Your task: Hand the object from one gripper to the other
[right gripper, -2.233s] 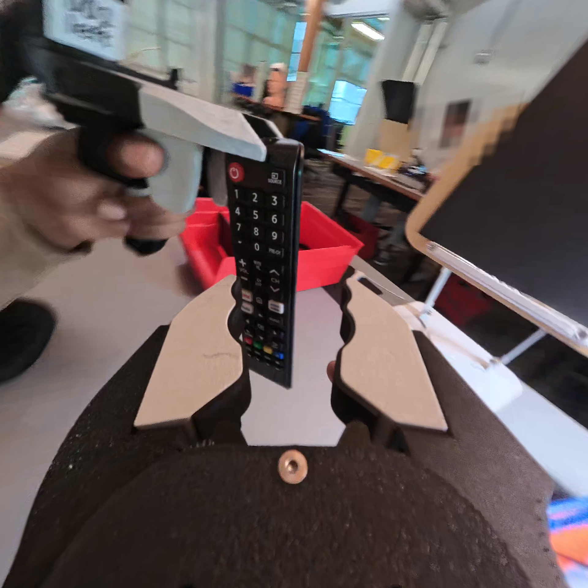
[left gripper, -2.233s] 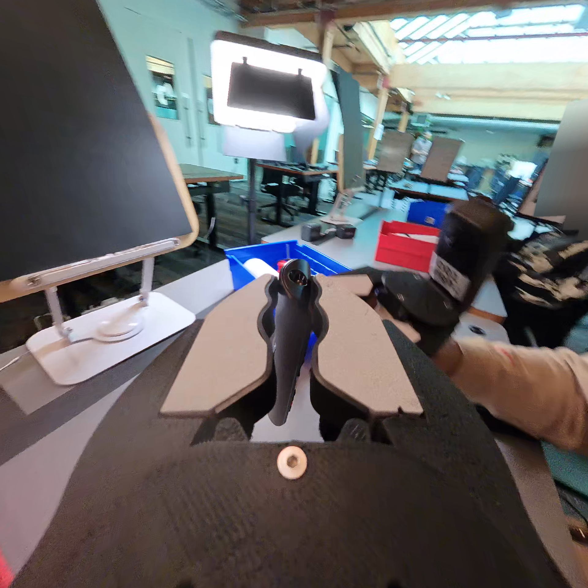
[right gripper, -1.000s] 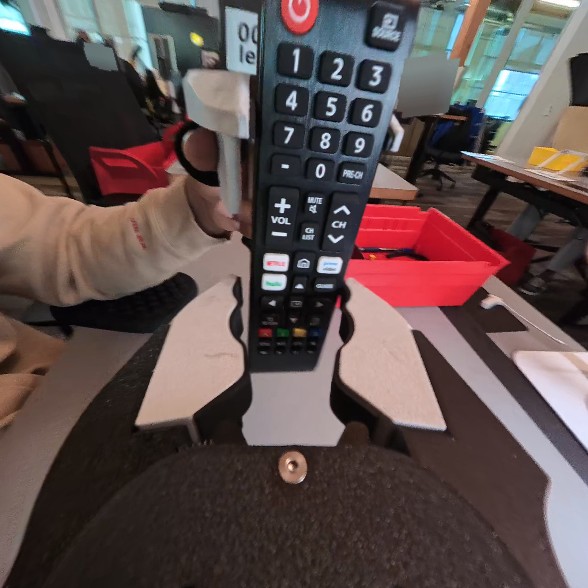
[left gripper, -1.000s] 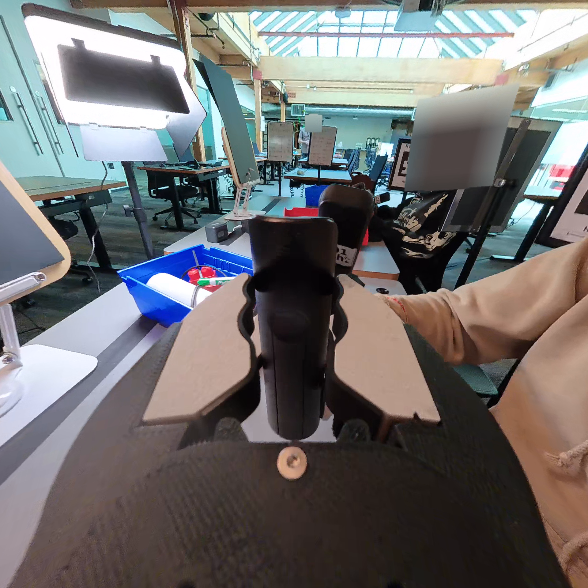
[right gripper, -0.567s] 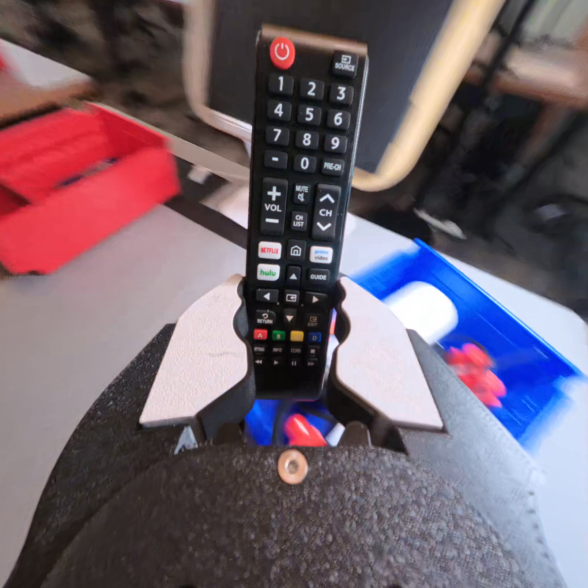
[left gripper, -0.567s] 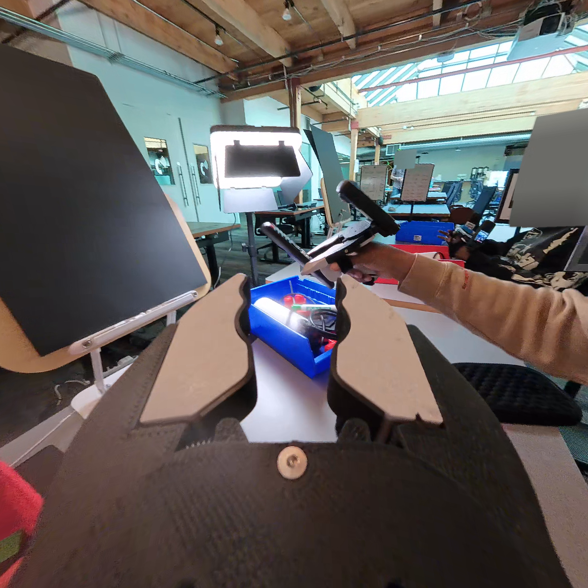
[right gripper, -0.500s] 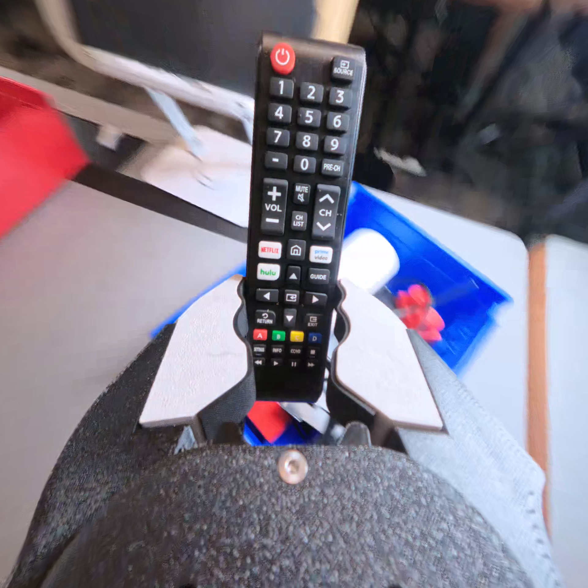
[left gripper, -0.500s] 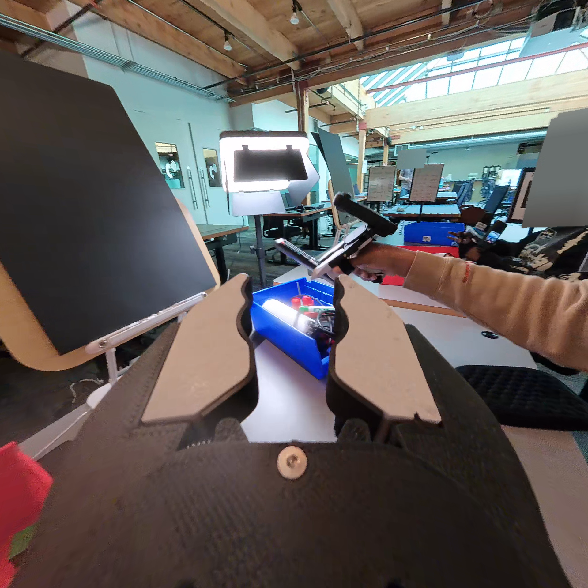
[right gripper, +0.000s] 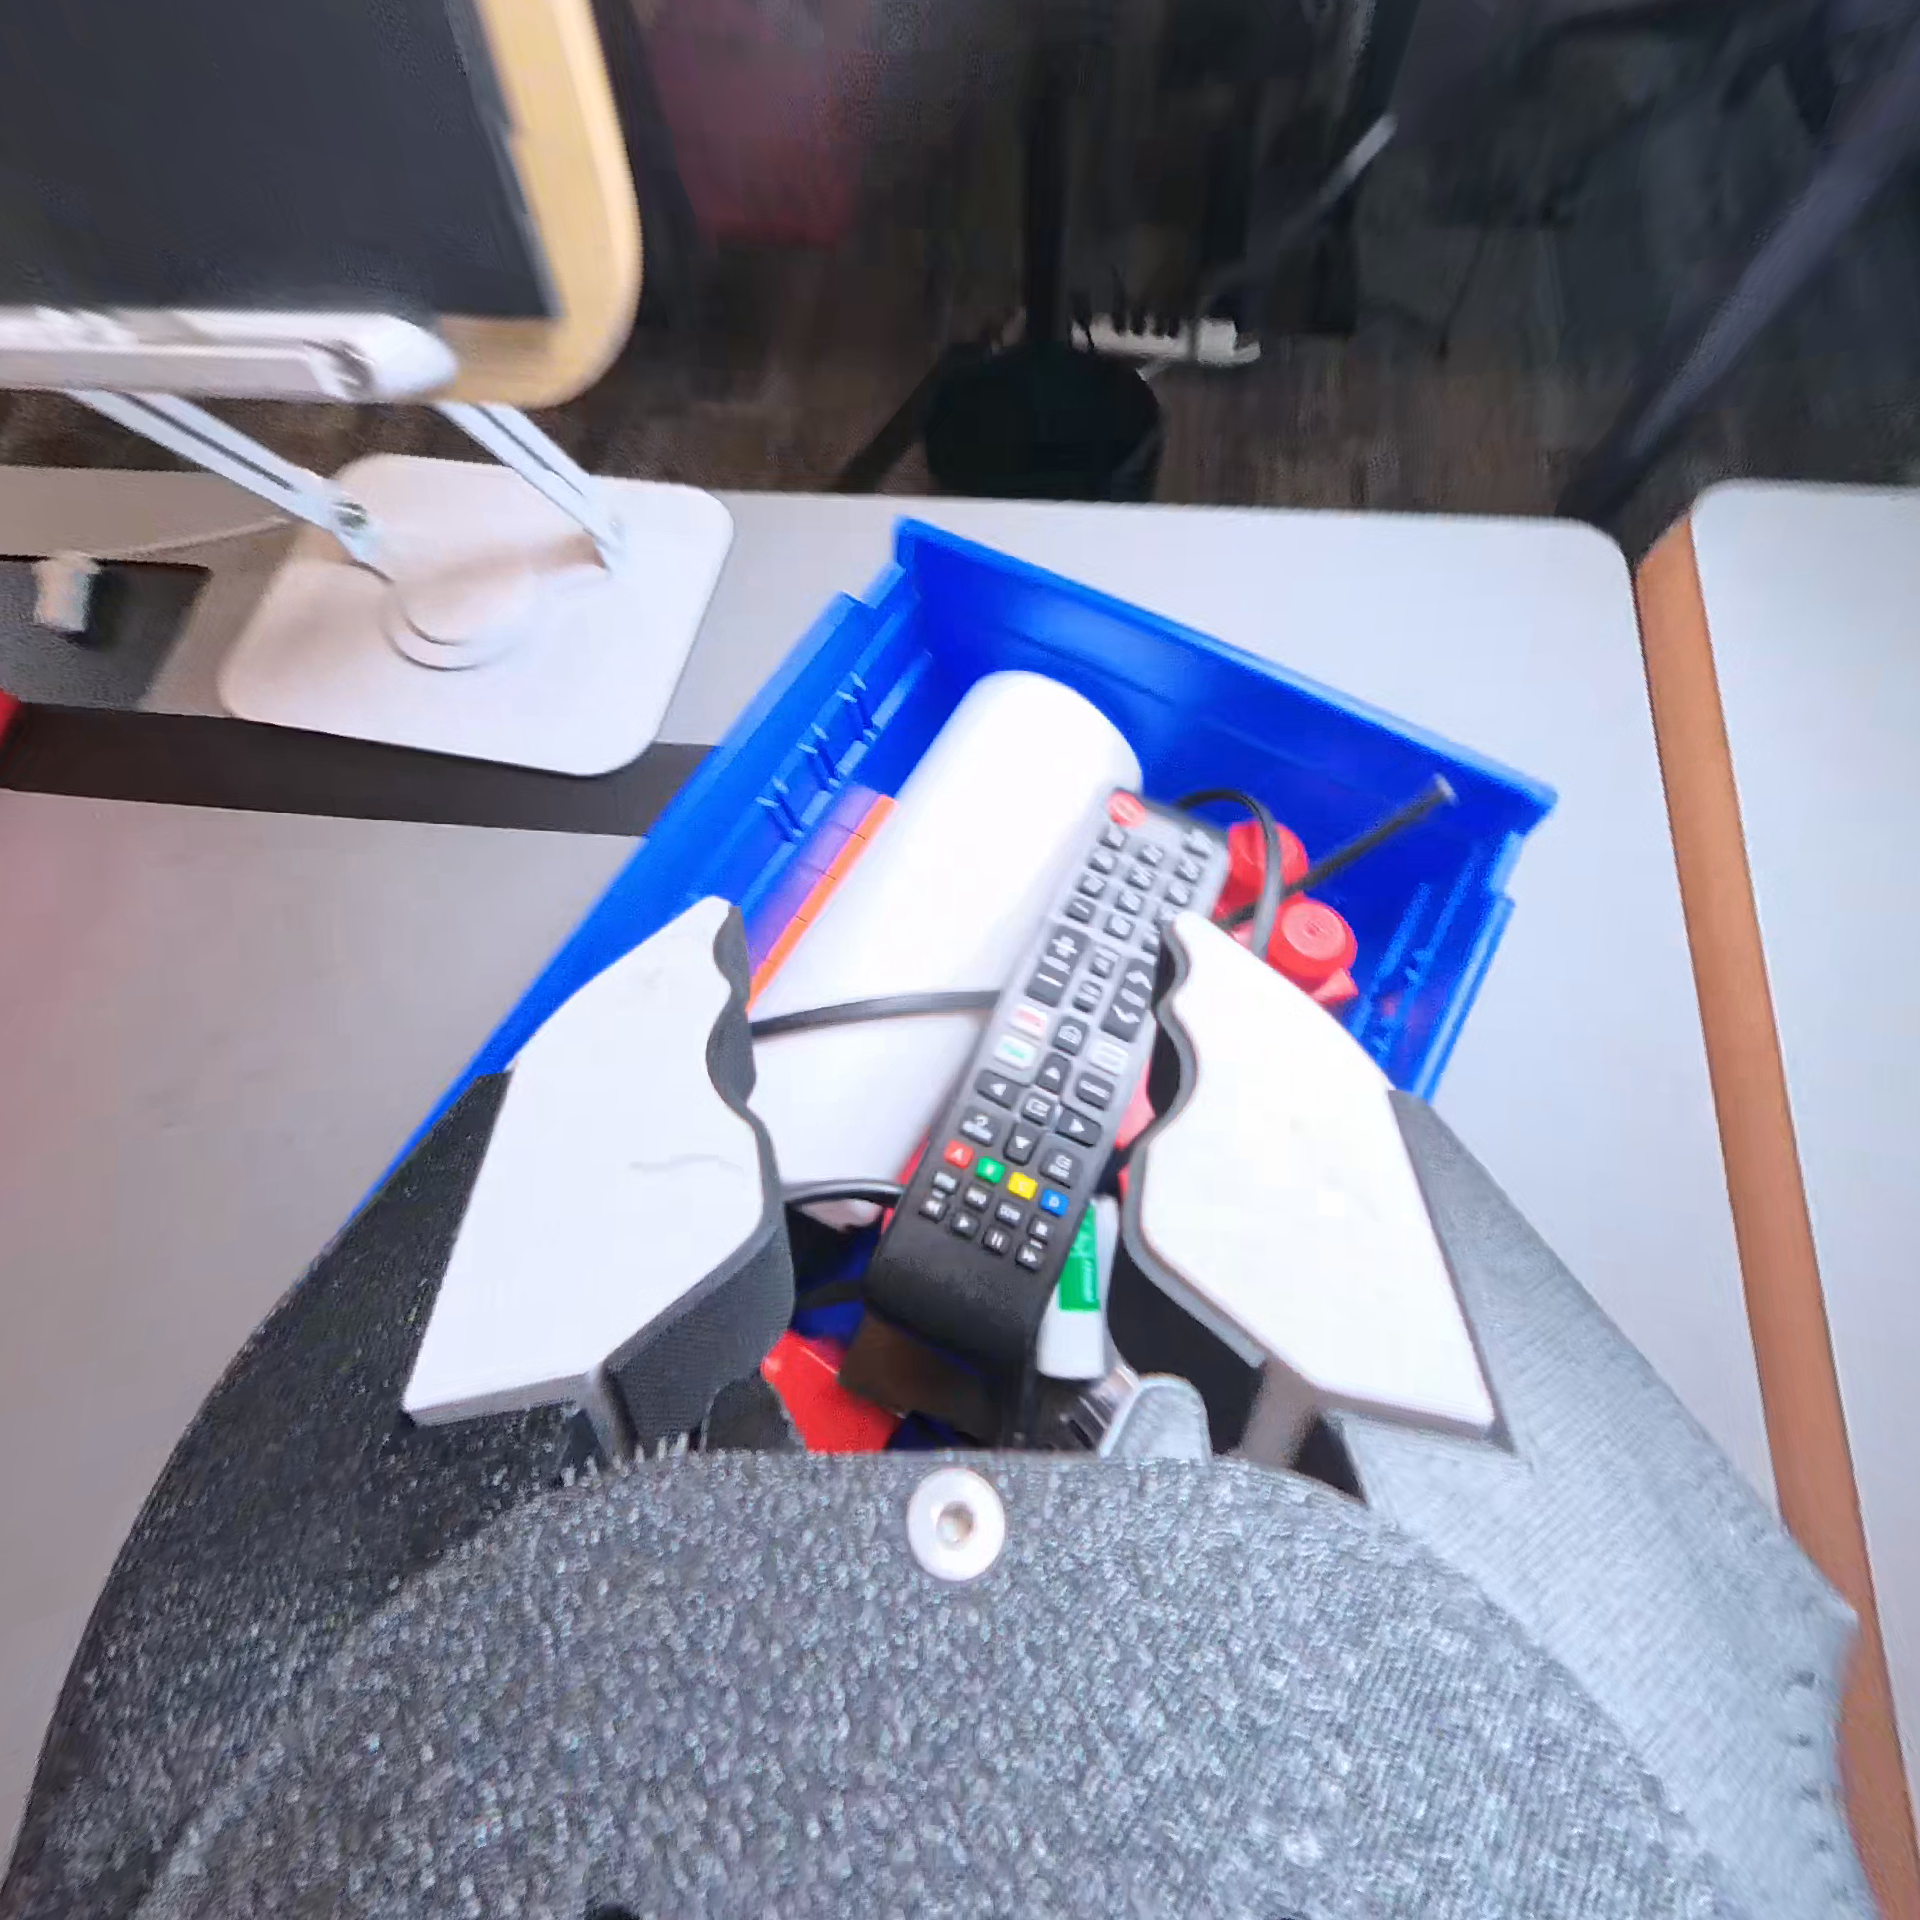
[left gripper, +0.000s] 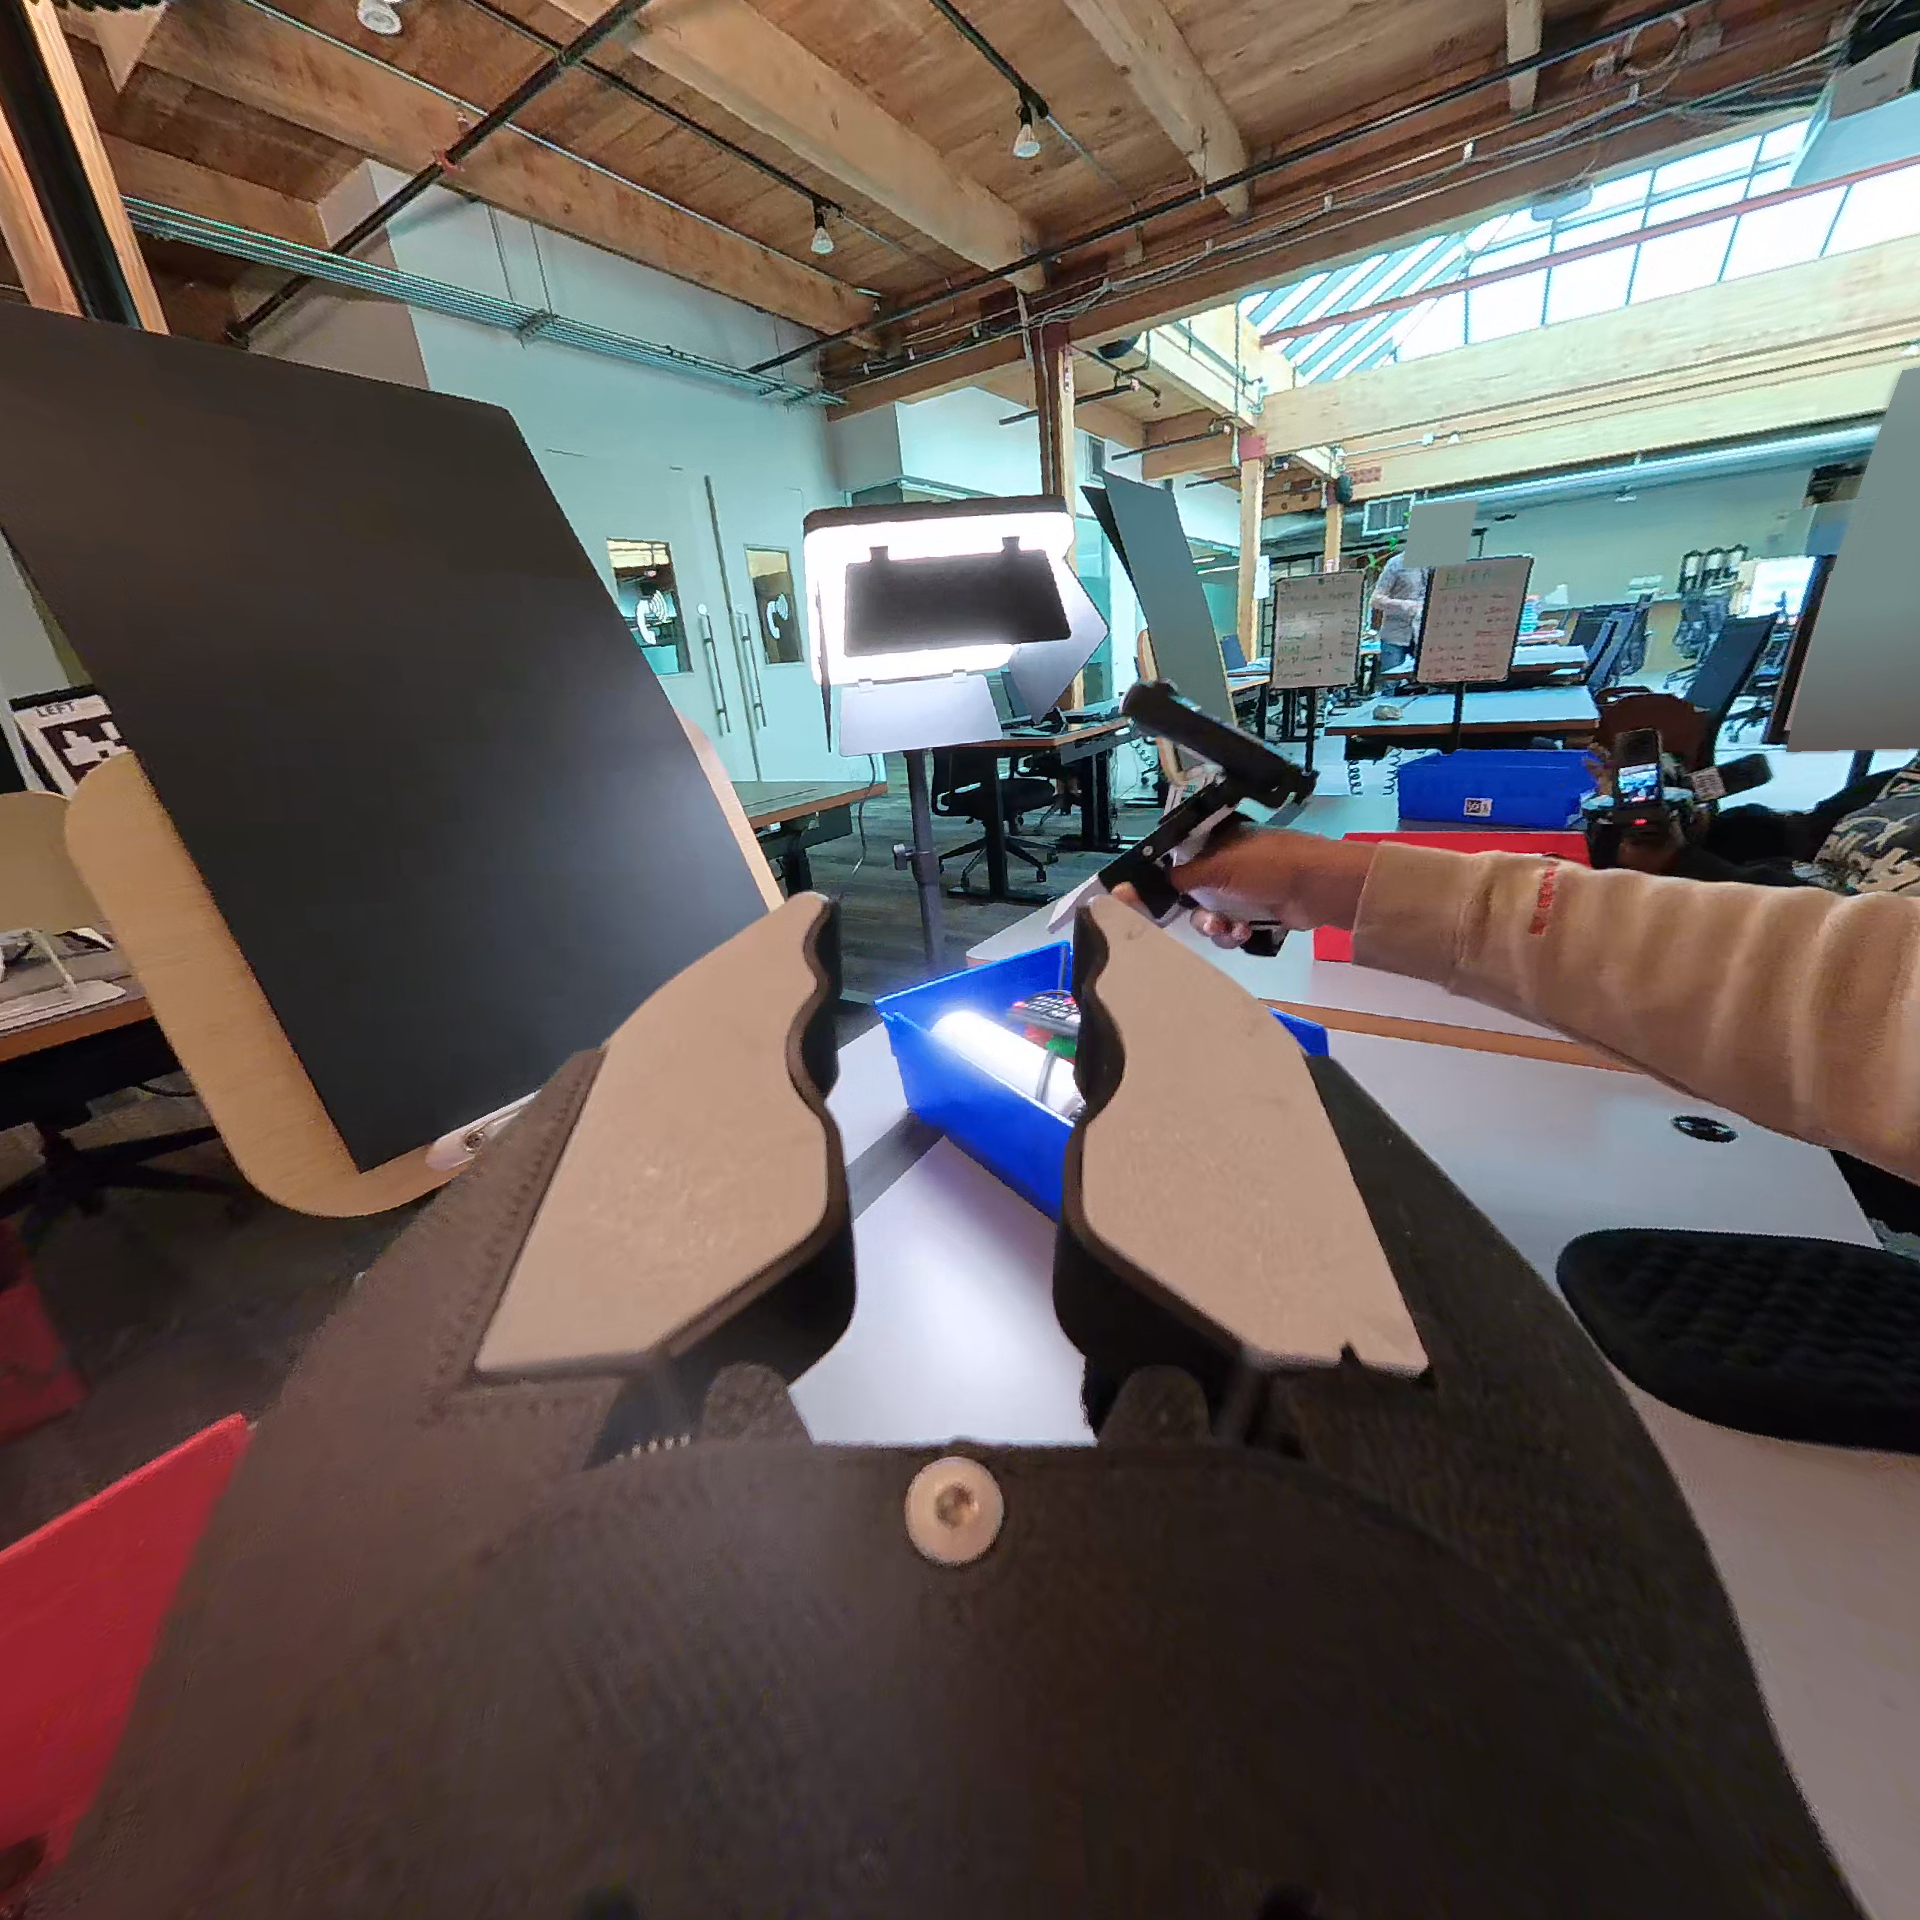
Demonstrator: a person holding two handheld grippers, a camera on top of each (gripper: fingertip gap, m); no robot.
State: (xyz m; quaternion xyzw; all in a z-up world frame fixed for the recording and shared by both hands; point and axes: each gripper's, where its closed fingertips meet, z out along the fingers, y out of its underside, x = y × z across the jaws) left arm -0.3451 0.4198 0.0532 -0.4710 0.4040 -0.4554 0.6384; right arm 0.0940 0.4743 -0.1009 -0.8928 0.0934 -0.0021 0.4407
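The right hand-held gripper [right gripper: 951,1049] hangs over the blue bin [right gripper: 1236,675] with its fingers spread wide and nothing between the pads; the black remote [right gripper: 1049,1049] lies loose below the gap, inside the bin, slanted with its red power button toward the far wall and its lower end over a green-and-white marker [right gripper: 1081,1299]. The remote rests on a white cylinder [right gripper: 966,821] that fills the bin's left half, with red pieces [right gripper: 1299,925] and a black cable crowding the right half, so little free room is left within the walls. The bin sits near the far right corner of the grey surface [right gripper: 260,987]; a strip of bare top runs between its right wall and the wood-trimmed edge. To its left stands a white stand base [right gripper: 582,623], just clear of the bin's corner. The left hand-held gripper [left gripper: 951,1039] is likewise open and empty, held back over the near part of the surface, with open top between it and the bin [left gripper: 966,1101]. Farther off in the left wrist view, the right hand-held gripper [left gripper: 1205,821] shows in a hand above the bin's far side.
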